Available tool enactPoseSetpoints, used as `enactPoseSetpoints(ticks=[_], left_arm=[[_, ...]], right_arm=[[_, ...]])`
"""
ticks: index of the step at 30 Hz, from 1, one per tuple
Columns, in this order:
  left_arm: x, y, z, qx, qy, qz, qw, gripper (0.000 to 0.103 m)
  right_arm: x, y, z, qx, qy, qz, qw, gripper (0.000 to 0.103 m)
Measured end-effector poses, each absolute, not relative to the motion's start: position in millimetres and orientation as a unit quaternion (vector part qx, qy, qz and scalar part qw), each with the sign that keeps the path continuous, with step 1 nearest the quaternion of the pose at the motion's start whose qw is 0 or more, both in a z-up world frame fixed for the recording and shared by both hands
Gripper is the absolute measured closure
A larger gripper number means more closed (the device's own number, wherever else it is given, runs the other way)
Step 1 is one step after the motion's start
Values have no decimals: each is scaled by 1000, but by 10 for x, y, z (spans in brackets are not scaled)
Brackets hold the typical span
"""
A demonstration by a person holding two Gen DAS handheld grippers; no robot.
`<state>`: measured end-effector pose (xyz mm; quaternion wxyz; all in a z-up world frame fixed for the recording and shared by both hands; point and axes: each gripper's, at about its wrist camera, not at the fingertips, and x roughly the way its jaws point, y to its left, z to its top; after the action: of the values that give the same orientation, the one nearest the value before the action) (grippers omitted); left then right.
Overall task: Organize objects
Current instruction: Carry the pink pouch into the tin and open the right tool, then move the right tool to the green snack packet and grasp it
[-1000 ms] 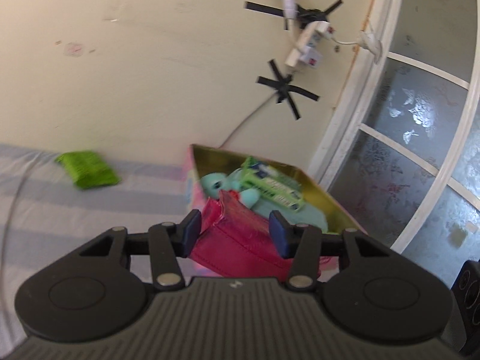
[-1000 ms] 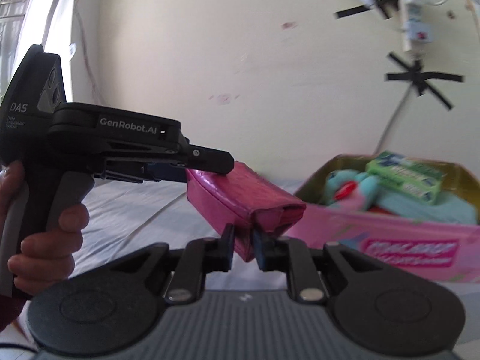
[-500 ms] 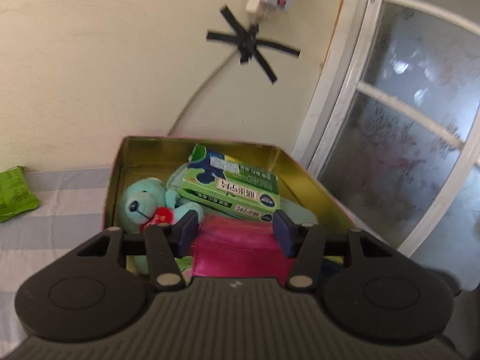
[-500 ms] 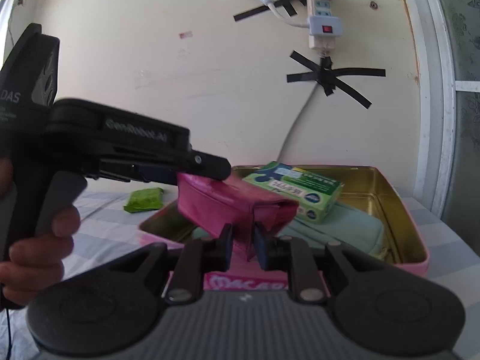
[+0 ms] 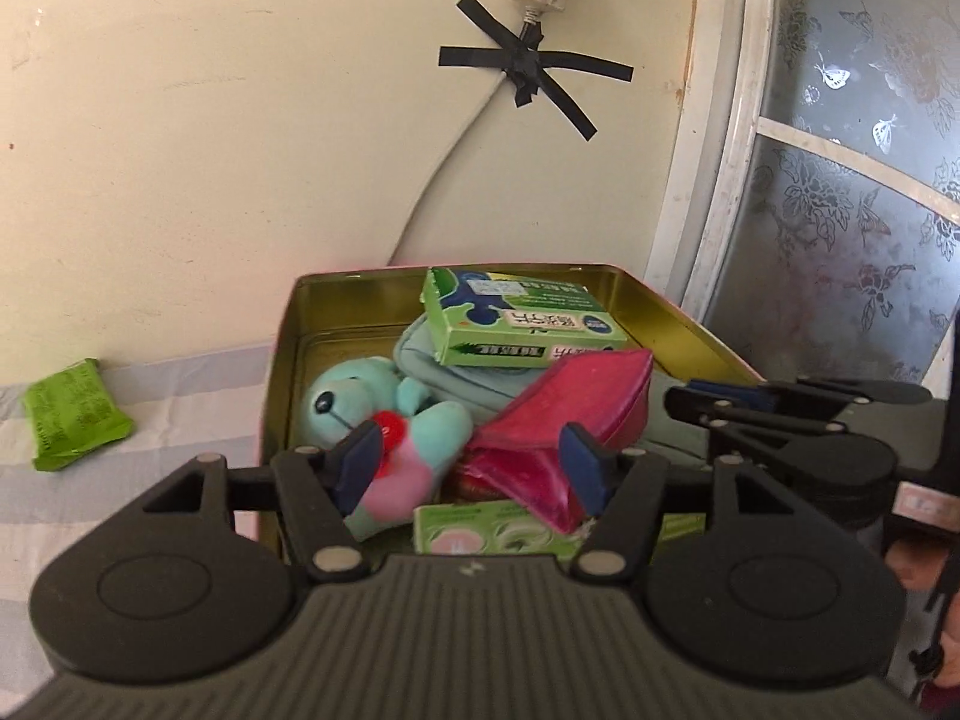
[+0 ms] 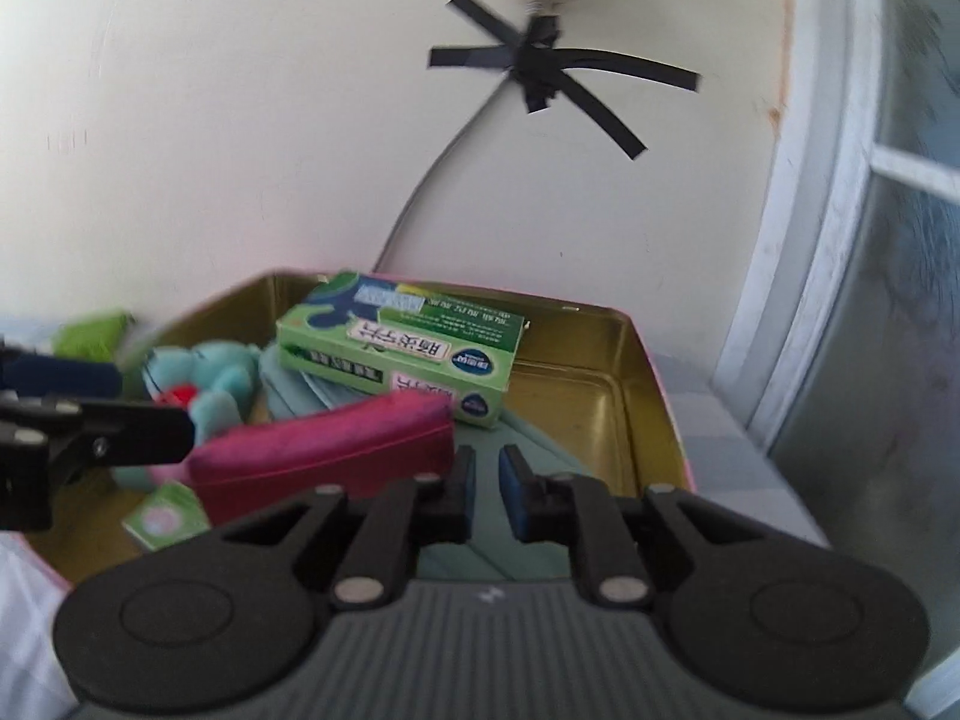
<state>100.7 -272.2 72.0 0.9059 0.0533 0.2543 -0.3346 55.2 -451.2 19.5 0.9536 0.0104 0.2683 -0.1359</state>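
A pink pouch (image 5: 564, 414) (image 6: 324, 456) lies tilted in the gold-lined tin (image 5: 288, 324) (image 6: 630, 360), leaning on a green box (image 5: 516, 324) (image 6: 408, 348). My left gripper (image 5: 471, 468) (image 6: 150, 405) hovers over the tin's near end. Its jaws are opening; the pouch's end sits between the pads, and they do not press on it. My right gripper (image 6: 487, 474) (image 5: 714, 396) is shut with nothing in it, just right of the pouch, over a teal pouch (image 6: 540, 438). A teal plush toy (image 5: 360, 396) (image 6: 204, 372) lies at the tin's left.
A small green packet (image 5: 480, 528) (image 6: 162, 516) lies at the tin's near end. Another green packet (image 5: 72, 414) rests on the striped sheet to the left. The wall with a taped cable (image 5: 528, 66) stands right behind the tin, and a glazed door (image 5: 840, 210) to the right.
Both grippers carried the pink pouch over the tin. The right gripper let go and slid right of it. The left jaws widened, and the pouch now lies in the tin.
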Motion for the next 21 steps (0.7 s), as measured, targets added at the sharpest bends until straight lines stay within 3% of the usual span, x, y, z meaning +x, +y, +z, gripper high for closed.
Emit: enactPoseSetpoints(ticks=[11, 21], left_arm=[[540, -2368, 699, 102, 224, -302, 921, 36], [503, -1682, 556, 98, 242, -240, 935, 36]], right_arm=[[-252, -4335, 269, 124, 188, -125, 966, 82], [-387, -3766, 341, 129, 194, -86, 969, 79]])
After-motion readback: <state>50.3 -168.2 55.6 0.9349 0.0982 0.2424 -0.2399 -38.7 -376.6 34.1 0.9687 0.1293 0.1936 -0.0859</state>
